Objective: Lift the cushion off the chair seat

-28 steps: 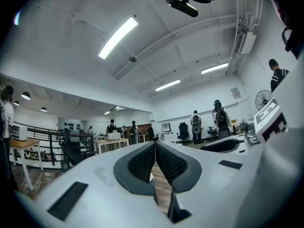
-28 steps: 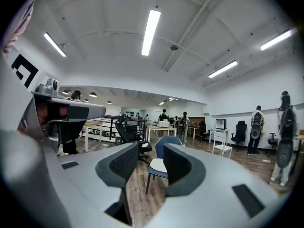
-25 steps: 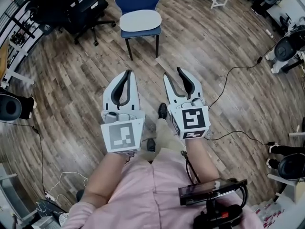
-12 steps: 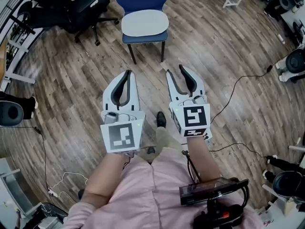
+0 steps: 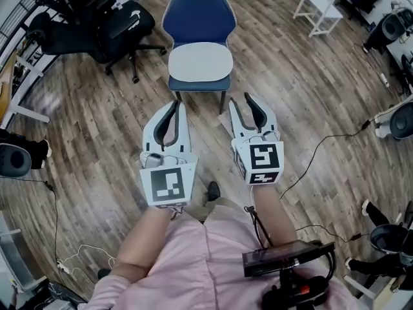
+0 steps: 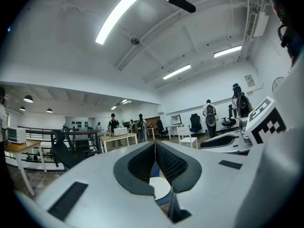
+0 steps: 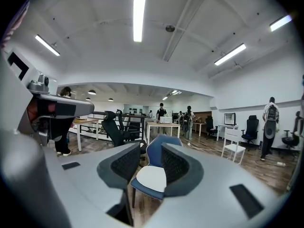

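Note:
A blue chair stands on the wood floor ahead of me, with a white oval cushion lying flat on its seat. My left gripper is held just short of the chair's front edge, its jaws shut with nothing between them. My right gripper is level with it to the right, jaws a little apart and empty. Neither touches the chair. In the right gripper view the cushion and the chair show between the jaws of the right gripper. In the left gripper view a sliver of the cushion shows below the left gripper.
A black office chair stands at the left of the blue chair. A white stool is at the back right. A black cable runs across the floor on the right. People and desks stand far off.
The chair and cushion have drawn nearer to both grippers as I walked towards them. The jaws stand as before.

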{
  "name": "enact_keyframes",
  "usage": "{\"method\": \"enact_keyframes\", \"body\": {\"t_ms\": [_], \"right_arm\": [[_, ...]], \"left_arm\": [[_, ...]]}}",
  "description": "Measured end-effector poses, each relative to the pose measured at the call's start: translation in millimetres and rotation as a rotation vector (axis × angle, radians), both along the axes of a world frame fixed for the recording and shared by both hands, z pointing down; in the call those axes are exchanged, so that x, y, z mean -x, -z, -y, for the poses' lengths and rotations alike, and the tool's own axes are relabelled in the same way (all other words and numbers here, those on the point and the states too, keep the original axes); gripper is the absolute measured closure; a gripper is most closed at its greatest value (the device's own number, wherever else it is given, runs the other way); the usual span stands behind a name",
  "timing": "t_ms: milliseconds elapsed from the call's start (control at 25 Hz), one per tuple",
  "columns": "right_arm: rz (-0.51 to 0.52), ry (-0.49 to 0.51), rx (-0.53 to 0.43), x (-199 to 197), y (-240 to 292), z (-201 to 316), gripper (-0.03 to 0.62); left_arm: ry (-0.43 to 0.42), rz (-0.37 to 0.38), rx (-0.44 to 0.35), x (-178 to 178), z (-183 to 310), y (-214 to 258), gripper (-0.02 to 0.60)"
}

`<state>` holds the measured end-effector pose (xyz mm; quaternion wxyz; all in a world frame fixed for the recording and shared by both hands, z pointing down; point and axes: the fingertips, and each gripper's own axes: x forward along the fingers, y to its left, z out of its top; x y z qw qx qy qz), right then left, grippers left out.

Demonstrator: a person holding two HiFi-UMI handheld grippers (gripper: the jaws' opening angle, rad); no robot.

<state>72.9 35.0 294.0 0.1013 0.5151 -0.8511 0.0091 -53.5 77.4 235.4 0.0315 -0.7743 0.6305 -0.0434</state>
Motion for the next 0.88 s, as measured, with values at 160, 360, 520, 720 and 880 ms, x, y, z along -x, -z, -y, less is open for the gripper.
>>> {"method": "enact_keyframes", "body": {"t_ms": [160, 360, 520, 720, 880], "right_arm": [[-0.014, 0.02, -0.001, 9, -3, 38, 0.459], [-0.031, 0.025, 0.029, 25, -25, 93, 0.459], [-0.037, 0.003, 0.044, 34, -38, 152, 0.457], [-0.047, -0.039, 0.066, 48, -49, 236, 0.458], [-0.056, -0.086, 0.077, 56, -53, 298, 0.457]], "left_arm": [[0.032, -0.011, 0.0, 13, 37, -4, 0.566], [0.045, -0.017, 0.027, 32, 91, -27, 0.566], [0.036, -0.02, 0.037, 48, 153, -42, 0.566], [0.002, -0.021, 0.036, 69, 244, -50, 0.566], [-0.055, -0.019, 0.046, 78, 314, -55, 0.566]]}}
